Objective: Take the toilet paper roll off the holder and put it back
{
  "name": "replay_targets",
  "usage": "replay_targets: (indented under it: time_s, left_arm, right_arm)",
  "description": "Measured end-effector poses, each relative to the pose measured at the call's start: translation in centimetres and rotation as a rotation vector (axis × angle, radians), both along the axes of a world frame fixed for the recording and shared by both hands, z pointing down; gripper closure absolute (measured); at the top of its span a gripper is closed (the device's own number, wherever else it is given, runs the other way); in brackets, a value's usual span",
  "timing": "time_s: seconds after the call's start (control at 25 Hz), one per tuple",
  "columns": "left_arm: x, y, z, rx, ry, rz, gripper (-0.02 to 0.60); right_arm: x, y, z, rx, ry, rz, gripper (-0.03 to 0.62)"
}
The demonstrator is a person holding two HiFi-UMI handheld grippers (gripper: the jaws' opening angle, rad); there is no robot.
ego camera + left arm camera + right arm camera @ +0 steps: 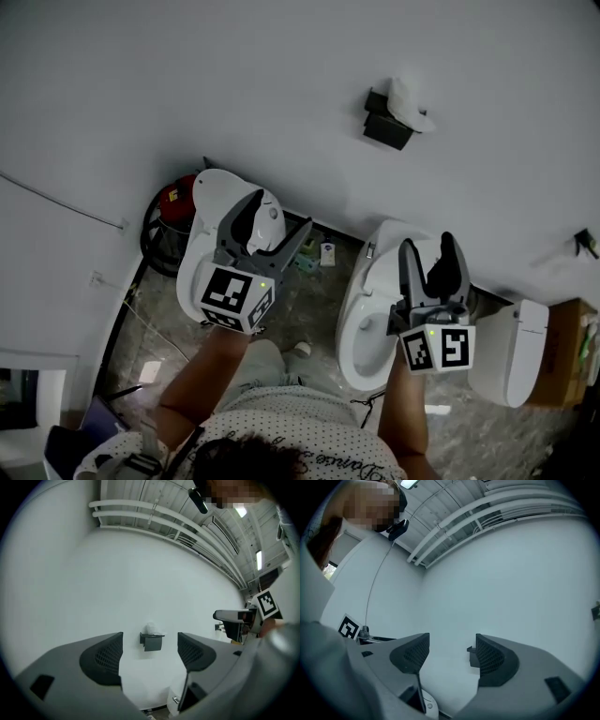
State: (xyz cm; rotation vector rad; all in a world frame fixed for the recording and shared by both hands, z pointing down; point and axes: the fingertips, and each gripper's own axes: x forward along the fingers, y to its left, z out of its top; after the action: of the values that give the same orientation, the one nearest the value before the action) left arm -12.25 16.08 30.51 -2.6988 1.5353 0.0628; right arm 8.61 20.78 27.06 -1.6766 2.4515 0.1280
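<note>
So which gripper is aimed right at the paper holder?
The left gripper: the holder sits centred between its jaws, but the right gripper half hides it.

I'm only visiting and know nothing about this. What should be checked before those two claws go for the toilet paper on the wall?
1. Roll sits on the holder: ok.
2. Left gripper jaws apart, holding nothing: ok.
3. Right gripper jaws apart, holding nothing: ok.
4. Left gripper aimed at the holder: ok, the holder shows centred between the jaws in the left gripper view.
5. Grippers close enough to grasp the roll: not ok, both are well short of the wall.
6. How the roll is fixed to the holder: cannot tell.
</note>
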Motion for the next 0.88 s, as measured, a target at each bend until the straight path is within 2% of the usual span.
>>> replay_targets:
  time_s: [0.2, 0.44, 0.88]
  left_arm:
    - [1.3, -3.3, 0.0, -0.005, 0.002, -0.01, 0.233]
    - [2.5, -9.4, 0.4, -0.01, 0.009, 0.019, 0.235]
    - [4.2, -27.2, -1.1, 0.029, 0.014, 0.146, 0.25]
  right_arm:
    - [1.3, -3.0, 0.7, -0.012, -0.022, -0.008, 0.296]
    - [2.4, -8.1, 0.9, -0.011, -0.02, 0.029, 0.296]
    - [2.4, -23.5, -0.8, 0.032, 0.01, 0.133, 0.293]
